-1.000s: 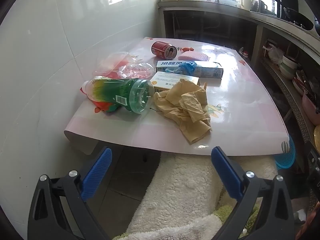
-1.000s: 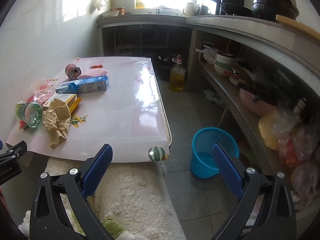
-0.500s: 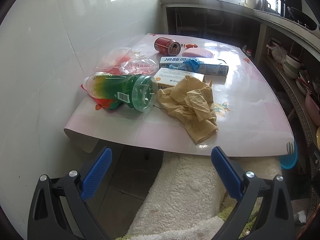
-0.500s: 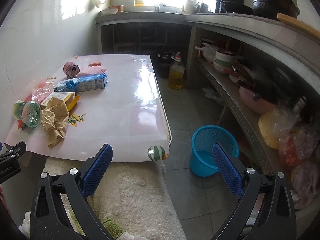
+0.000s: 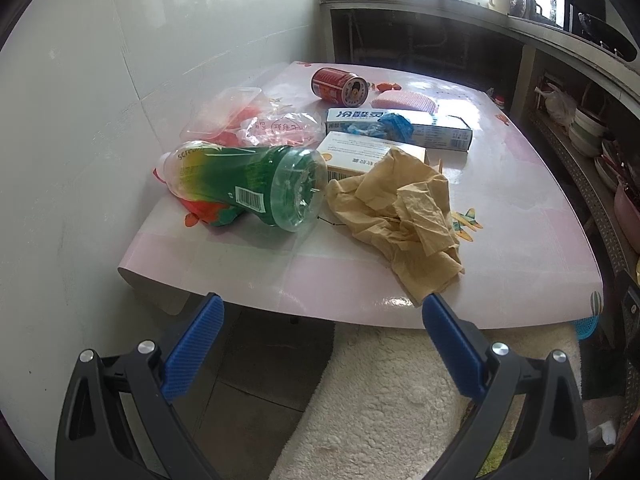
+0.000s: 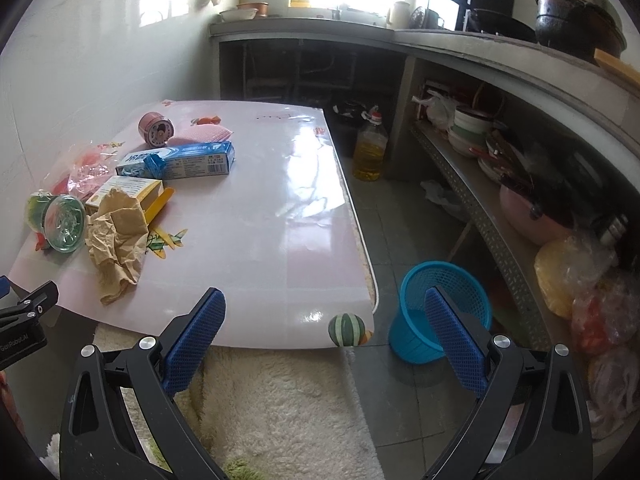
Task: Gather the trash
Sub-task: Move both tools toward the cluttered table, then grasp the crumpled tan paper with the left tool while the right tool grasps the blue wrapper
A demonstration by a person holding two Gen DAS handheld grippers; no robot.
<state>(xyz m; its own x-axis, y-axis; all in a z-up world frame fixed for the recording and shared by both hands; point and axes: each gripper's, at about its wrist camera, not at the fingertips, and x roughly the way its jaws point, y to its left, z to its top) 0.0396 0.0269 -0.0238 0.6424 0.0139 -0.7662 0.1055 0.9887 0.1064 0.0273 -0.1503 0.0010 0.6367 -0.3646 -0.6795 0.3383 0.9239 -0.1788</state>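
Trash lies on the left part of a low pink table: a green plastic bottle on its side, crumpled brown paper, a white-and-orange box, a blue-and-white toothpaste box, a red can, clear plastic wrappers and a pink item. A blue mesh bin stands on the floor right of the table. My left gripper is open and empty before the table's near edge. My right gripper is open and empty.
A white shaggy rug lies below the near edge. A tiled wall borders the table's left. Shelves with bowls and bags run along the right. An oil bottle stands on the floor behind the table.
Both grippers have drifted slightly closer to the table, so the trash looks a little larger and lower. Nothing on the table has moved. Both grippers stay open.
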